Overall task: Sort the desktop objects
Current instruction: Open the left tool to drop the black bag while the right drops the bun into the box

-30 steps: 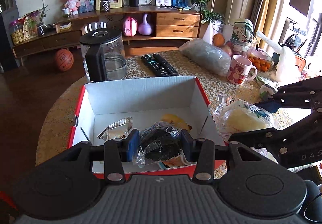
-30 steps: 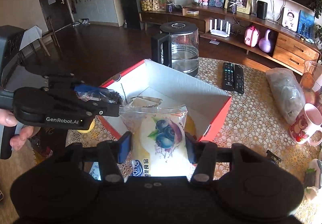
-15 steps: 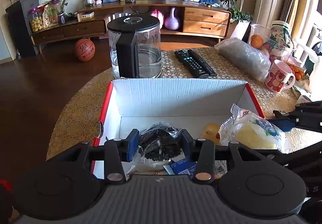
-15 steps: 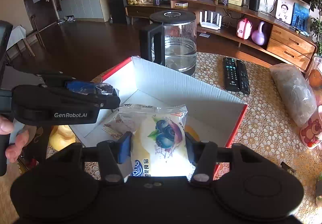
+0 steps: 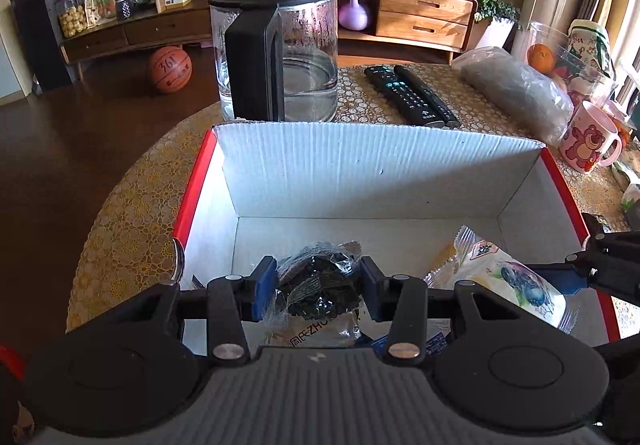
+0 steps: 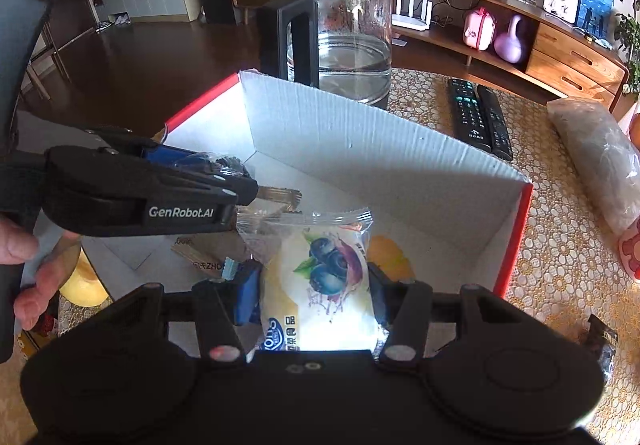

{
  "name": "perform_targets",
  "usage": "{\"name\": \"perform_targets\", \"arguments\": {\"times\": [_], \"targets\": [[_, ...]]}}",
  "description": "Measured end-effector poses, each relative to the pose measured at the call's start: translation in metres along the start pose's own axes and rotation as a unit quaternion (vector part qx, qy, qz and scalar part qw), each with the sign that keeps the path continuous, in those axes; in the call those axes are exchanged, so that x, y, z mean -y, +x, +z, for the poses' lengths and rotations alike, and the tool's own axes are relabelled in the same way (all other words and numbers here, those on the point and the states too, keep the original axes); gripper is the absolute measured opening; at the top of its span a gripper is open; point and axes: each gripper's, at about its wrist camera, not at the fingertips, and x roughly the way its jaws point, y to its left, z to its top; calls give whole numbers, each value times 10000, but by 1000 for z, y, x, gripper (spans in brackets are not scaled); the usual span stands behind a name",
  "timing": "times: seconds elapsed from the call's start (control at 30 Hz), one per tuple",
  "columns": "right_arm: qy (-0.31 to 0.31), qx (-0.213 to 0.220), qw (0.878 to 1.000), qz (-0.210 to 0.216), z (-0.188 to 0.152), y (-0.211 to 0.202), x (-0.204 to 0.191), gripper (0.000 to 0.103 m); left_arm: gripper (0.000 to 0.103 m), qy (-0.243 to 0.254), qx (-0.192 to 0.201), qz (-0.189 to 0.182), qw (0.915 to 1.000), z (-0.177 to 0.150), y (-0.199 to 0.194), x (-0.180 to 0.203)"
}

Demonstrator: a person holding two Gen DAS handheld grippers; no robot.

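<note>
Over the near part of an open cardboard box (image 5: 380, 173) with white inner walls and red outer sides, standing on a round table (image 5: 132, 201) under a gold lace-pattern cloth: two hand-held grippers, both loaded. Left hand-held gripper (image 5: 319, 287), pinching a crinkly clear packet of dark contents (image 5: 320, 285) between blue pads, held above the box floor at the near left. Right hand-held gripper (image 6: 316, 291), clamped on a white snack bag printed with blueberries (image 6: 324, 277), clear sealed top edge pointing toward the far wall of the box. Seen from the right wrist view, left hand-held gripper entering from the left, just beside the top of the blueberry bag; whether touching, cannot tell. Beneath both, on the box floor, more flat wrappers, among them a brown one with printed lettering (image 5: 320, 329) and a yellow-orange item (image 6: 388, 257). Beyond the far wall, a glass kettle (image 5: 276, 53) with black handle and lid, partly filled with water. To its right, two black remotes (image 5: 412, 95) side by side, then a grey-filled plastic bag (image 5: 516, 89) and a pink bear mug (image 5: 588, 141) at the far right.
</note>
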Motion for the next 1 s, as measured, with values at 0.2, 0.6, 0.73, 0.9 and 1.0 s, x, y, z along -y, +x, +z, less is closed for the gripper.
{"name": "perform_targets", "arguments": {"times": [0.2,0.6,0.73,0.9,1.0], "targets": [[86,-1,9999,-75,6,17,-1,54,44,7,-136,113,9998,1,15,0],[155,-123,9996,-195,12,38,-4,54,45,-68,-250,195,9995,4,30,0],[194,-134,9996,-174,11,37,-3,58,45,-112,-265,195,9994,5,30,-2],[214,-41,9997,-73,9,26,-3,61,56,-144,-225,212,9994,4,26,-1],[231,7,9997,8,7,17,-2,61,60,-222,-156,179,9995,4,20,0]]}}
